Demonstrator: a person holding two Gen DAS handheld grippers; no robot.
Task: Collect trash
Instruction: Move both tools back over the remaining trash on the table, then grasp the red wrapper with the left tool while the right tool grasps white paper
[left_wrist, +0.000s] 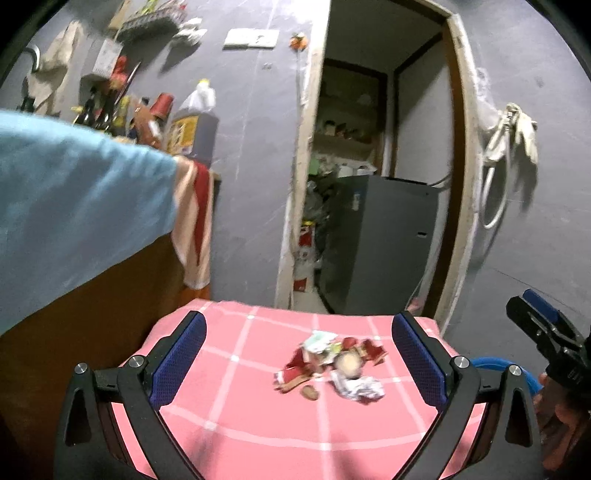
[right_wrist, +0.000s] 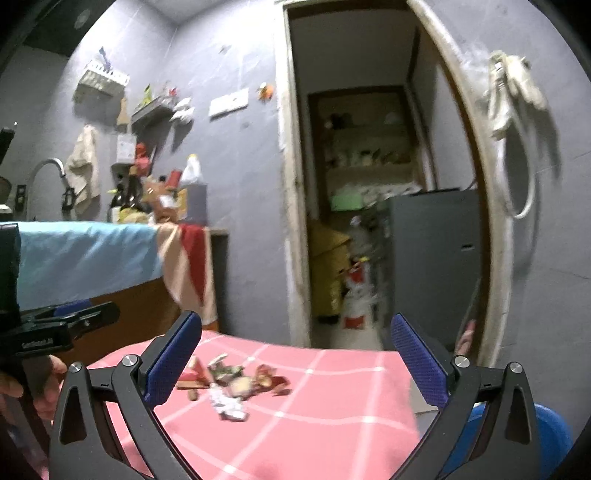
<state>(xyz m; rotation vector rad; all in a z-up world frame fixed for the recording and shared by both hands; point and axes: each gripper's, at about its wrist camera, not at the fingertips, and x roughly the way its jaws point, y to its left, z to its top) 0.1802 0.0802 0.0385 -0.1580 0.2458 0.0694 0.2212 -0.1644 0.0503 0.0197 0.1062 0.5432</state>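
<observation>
A small heap of trash lies on the pink checked tablecloth: red wrapper scraps, a crumpled white paper, a pale round piece and a brown bit. My left gripper is open and empty, held above the cloth with the heap between its fingers and further out. My right gripper is open and empty; the heap lies left of its middle, near the left finger. Each gripper shows at the edge of the other's view.
A blue bin or basin sits low at the table's right side. A counter draped in blue cloth with bottles stands to the left. An open doorway with a grey appliance is behind the table. A white cable hangs on the right wall.
</observation>
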